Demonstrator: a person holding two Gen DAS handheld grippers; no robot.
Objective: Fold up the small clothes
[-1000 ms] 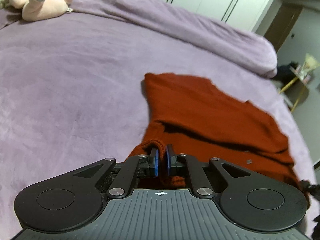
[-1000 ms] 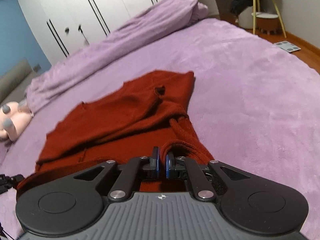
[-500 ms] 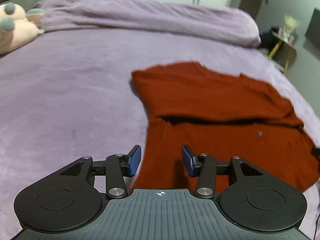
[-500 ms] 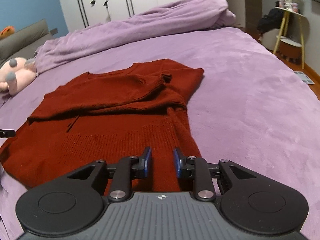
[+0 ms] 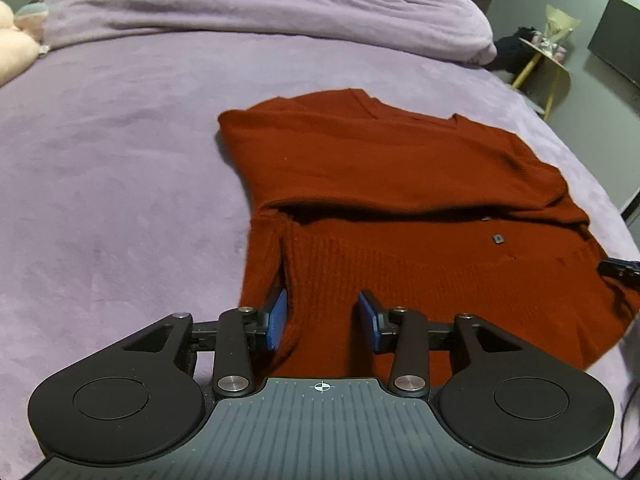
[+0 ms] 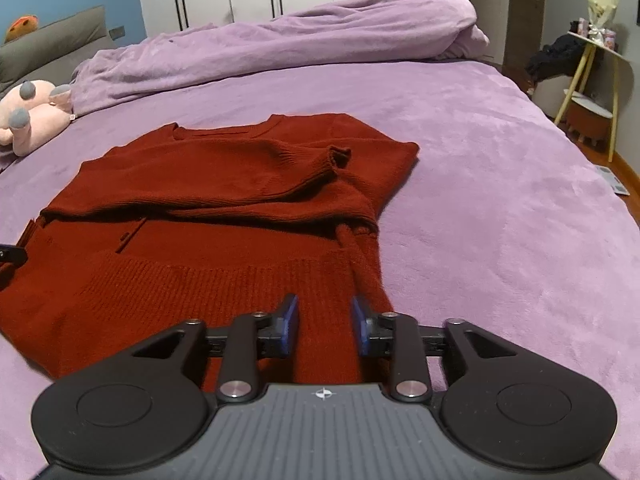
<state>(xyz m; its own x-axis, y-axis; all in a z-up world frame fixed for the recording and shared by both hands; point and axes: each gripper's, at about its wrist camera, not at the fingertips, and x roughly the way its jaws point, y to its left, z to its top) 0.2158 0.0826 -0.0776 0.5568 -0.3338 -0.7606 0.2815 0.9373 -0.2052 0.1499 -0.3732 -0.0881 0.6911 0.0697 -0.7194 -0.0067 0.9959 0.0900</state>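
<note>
A dark red knit sweater [image 5: 400,184] lies flat on the purple bed, its sleeves folded across the body. It also shows in the right wrist view [image 6: 224,208], with a sleeve cuff [image 6: 338,158] lying on top. My left gripper [image 5: 323,322] is open and empty above the sweater's hem at its left corner. My right gripper [image 6: 324,326] is open and empty above the hem near its right corner. The tip of the right gripper shows at the right edge of the left wrist view [image 5: 620,270].
A rolled purple duvet [image 6: 280,48] lies along the far side of the bed [image 6: 500,200]. A pink plush toy [image 6: 32,116] sits at the far left. A yellow-legged side table [image 6: 592,76] stands on the floor beyond the bed's right edge. White wardrobes stand behind.
Both grippers were shut on the sweater's hem a second ago. They opened, let it drop flat and have drawn back a little.
</note>
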